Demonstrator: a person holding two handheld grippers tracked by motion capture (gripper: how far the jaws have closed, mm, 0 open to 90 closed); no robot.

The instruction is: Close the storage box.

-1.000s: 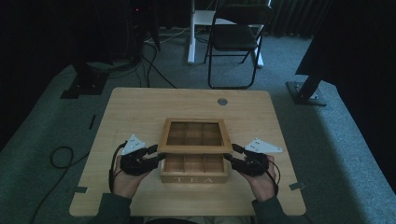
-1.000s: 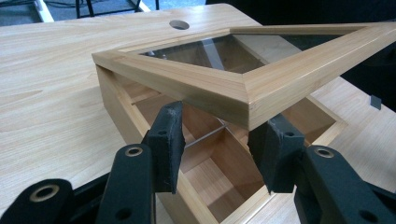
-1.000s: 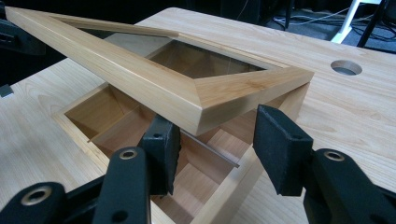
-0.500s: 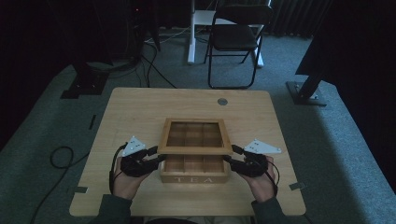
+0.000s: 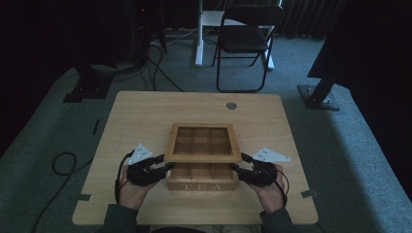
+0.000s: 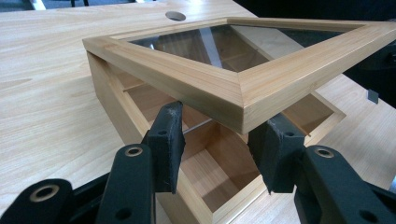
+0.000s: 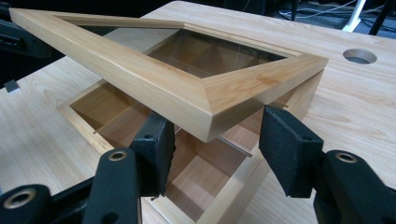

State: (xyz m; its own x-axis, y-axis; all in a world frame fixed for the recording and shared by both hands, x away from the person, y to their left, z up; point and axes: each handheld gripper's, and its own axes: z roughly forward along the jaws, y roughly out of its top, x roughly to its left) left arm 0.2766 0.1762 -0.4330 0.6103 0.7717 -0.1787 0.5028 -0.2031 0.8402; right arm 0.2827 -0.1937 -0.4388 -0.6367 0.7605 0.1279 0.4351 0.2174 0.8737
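A wooden tea box (image 5: 201,186) marked TEA sits at the table's near edge. Its glass-paned lid (image 5: 202,157) is tilted up at the front. My left gripper (image 5: 167,167) is at the lid's front-left corner. In the left gripper view that corner of the lid (image 6: 187,79) pokes between and just above the left gripper's (image 6: 219,140) pads, with no clear squeeze. My right gripper (image 5: 234,167) mirrors it at the front-right corner. Its jaws have just been opening, and the lid (image 7: 140,70) corner lies over the right gripper's (image 7: 215,135) gap. Empty compartments (image 7: 201,177) show below.
The wooden table (image 5: 145,116) has a round cable hole (image 5: 231,105) at its far side. A folding chair (image 5: 245,39) and a white desk leg (image 5: 201,34) stand beyond it. Cables (image 5: 63,162) lie on the carpet at the left.
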